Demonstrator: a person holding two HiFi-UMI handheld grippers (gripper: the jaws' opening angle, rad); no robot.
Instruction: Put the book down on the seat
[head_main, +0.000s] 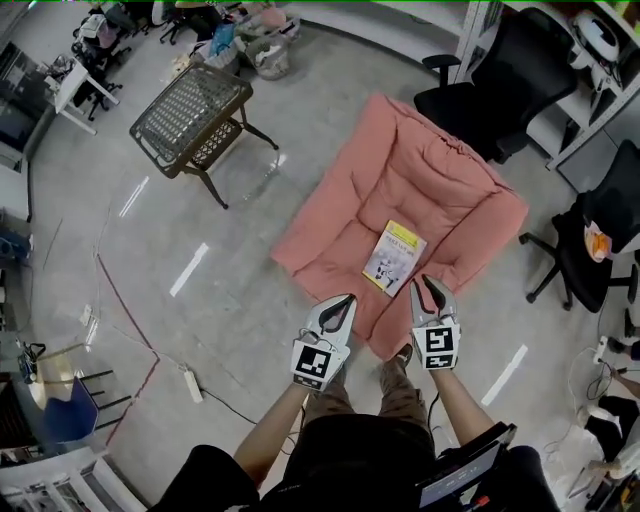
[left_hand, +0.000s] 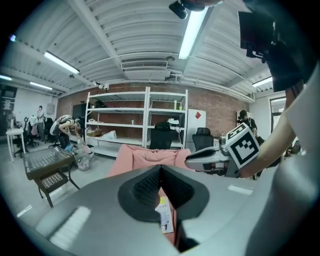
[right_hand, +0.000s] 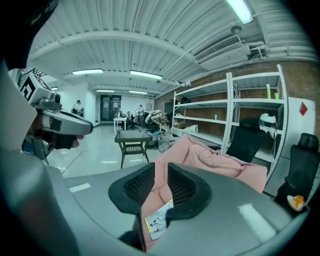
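Observation:
The book (head_main: 394, 257), pale with a yellow top edge, lies flat on the pink cushion seat (head_main: 400, 180), near its front right part. Both grippers hang in the air over the seat's near edge, apart from the book. My left gripper (head_main: 347, 300) has its fingertips together and nothing between them. My right gripper (head_main: 425, 283) shows a narrow gap between its pads and holds nothing. In the left gripper view the book (left_hand: 164, 215) shows below the left gripper (left_hand: 160, 167). In the right gripper view the book (right_hand: 159, 220) lies under the right gripper (right_hand: 161, 167).
A metal mesh side table (head_main: 190, 110) stands on the floor left of the seat. Black office chairs (head_main: 500, 70) (head_main: 600, 240) flank its far and right sides. A power strip with cable (head_main: 190, 385) lies at the lower left. White shelving (left_hand: 135, 115) lines the brick wall.

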